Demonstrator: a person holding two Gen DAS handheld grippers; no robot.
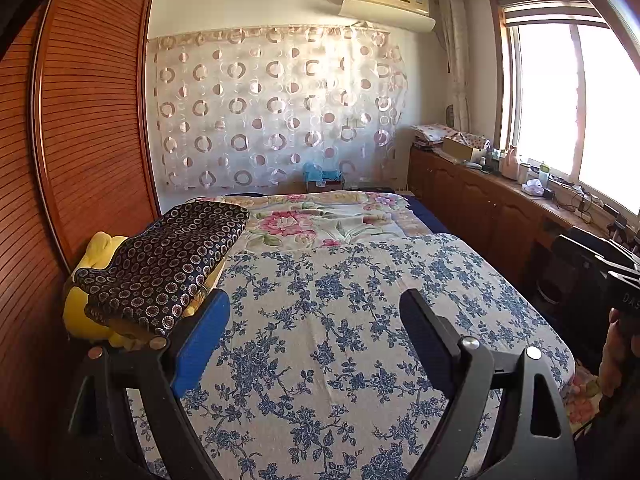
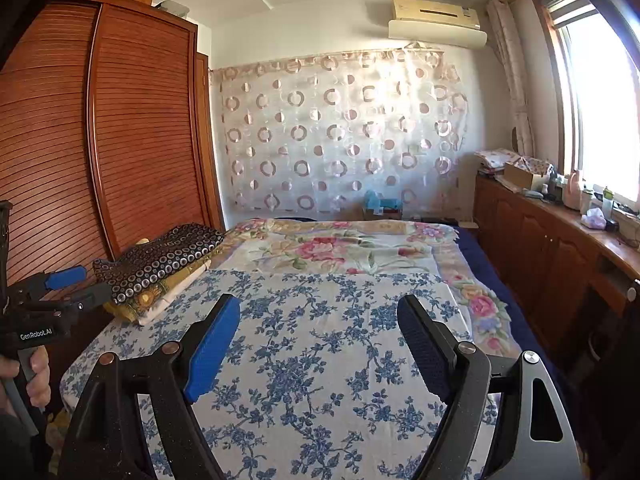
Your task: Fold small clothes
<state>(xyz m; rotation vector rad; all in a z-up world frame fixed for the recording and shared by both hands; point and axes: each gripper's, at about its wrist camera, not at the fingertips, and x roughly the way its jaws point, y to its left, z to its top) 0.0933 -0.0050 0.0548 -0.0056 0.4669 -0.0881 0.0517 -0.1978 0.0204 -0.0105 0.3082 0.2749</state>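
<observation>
Both the left gripper (image 1: pixel 314 308) and the right gripper (image 2: pixel 318 314) stand wide open, holding nothing, above the bed (image 1: pixel 360 320). The folded clothes (image 1: pixel 168 264) lie stacked at its left edge.

There is one bed (image 2: pixel 320 360) with two flowered covers on it: one blue (image 2: pixel 304 344), one pink (image 2: pixel 340 248). At its left edge lies one stack of folded clothes (image 2: pixel 160 264). Two grippers are visible: the left gripper (image 1: pixel 316 320) and the right gripper (image 2: pixel 320 320).
</observation>
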